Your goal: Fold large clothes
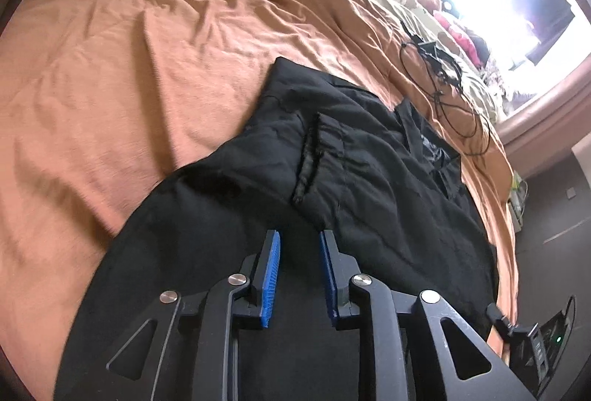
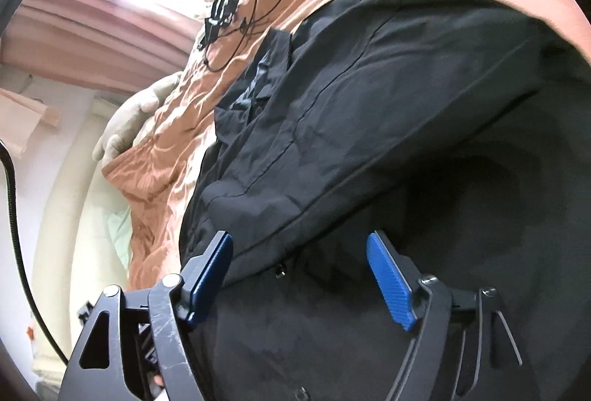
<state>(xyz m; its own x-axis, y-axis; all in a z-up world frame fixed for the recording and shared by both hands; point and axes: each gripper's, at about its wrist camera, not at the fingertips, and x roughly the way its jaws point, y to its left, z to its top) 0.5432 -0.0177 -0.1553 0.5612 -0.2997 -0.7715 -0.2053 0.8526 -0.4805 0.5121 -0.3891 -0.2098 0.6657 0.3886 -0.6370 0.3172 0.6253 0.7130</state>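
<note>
Your black garment [image 1: 369, 157] lay spread on the orange bedsheet [image 1: 129, 50], its long axis running away from both grippers. Your left gripper [image 1: 297, 238] stood over its near edge, jaws narrowly apart, clamping nothing. Your right gripper [image 2: 299, 242], jaws wide apart, faced a folded hem. Neither was clearly nearer. No containers were seen.

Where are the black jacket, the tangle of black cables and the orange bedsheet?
black jacket [image 1: 369, 157]: left wrist view, on its chest panel beside the pocket.
black cables [image 1: 443, 76]: left wrist view, on the tangle's middle.
orange bedsheet [image 1: 129, 50]: left wrist view, on a bare wrinkled stretch.
</note>
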